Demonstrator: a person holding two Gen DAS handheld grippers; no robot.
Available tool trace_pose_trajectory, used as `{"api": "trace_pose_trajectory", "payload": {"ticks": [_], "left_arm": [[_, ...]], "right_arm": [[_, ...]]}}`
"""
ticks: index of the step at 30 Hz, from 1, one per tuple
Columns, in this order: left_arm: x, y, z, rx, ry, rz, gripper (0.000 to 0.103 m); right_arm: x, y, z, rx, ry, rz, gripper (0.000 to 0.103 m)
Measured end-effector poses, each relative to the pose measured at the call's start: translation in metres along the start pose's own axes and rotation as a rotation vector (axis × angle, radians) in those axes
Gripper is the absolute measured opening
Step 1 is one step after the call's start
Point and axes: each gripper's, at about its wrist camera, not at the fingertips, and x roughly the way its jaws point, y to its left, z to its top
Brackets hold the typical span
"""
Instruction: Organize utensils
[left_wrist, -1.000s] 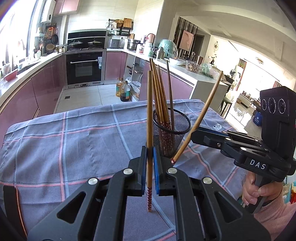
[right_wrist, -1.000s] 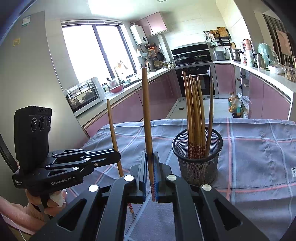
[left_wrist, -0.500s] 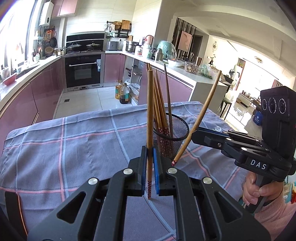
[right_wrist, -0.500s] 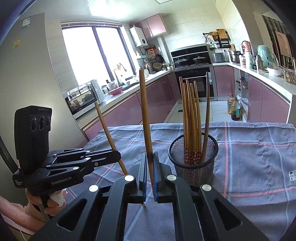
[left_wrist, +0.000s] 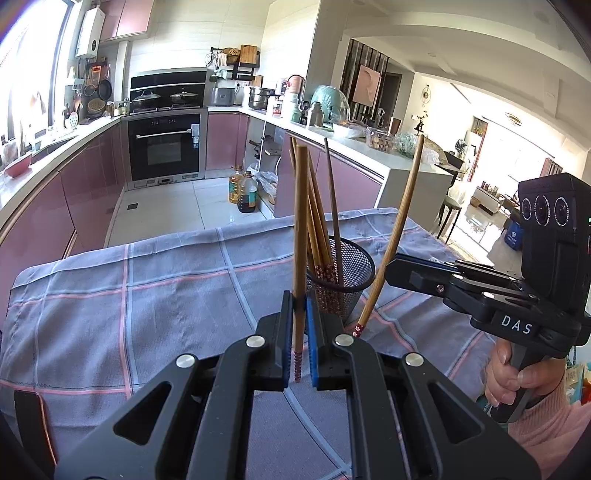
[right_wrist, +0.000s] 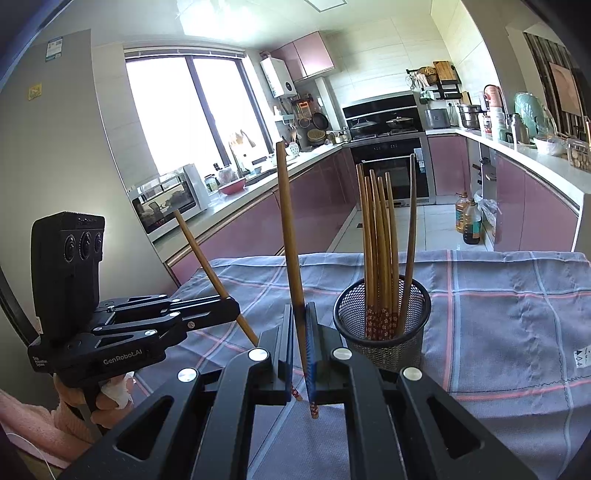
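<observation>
A black mesh holder (left_wrist: 340, 273) stands on the checked cloth and holds several wooden chopsticks (left_wrist: 317, 221). It also shows in the right wrist view (right_wrist: 382, 321). My left gripper (left_wrist: 300, 328) is shut on one upright chopstick (left_wrist: 300, 229), held above the cloth just left of the holder. My right gripper (right_wrist: 299, 343) is shut on another chopstick (right_wrist: 290, 236), also raised, left of the holder. The right gripper shows in the left wrist view (left_wrist: 391, 266) with its chopstick (left_wrist: 399, 221) leaning beside the holder. The left gripper shows in the right wrist view (right_wrist: 232, 308).
The table carries a grey-blue checked cloth (left_wrist: 147, 288), whose far edge drops to the kitchen floor. Pink cabinets and an oven (left_wrist: 166, 147) stand behind. Oil bottles (left_wrist: 243, 190) sit on the floor. A hand (left_wrist: 517, 376) grips the right tool.
Both grippers have lifted with their chopsticks. The holder now sits lower and farther off in both views. The left chopstick tilts more in the right wrist view.
</observation>
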Motion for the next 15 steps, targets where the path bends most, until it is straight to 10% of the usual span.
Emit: {"api": "trace_pose_trajectory", "payload": {"ticks": [15], "left_arm": [[0.000, 0.001, -0.002, 0.003, 0.011, -0.004, 0.008]], "right_arm": [[0.006, -0.006, -0.011, 0.004, 0.045, 0.003, 0.004]]}}
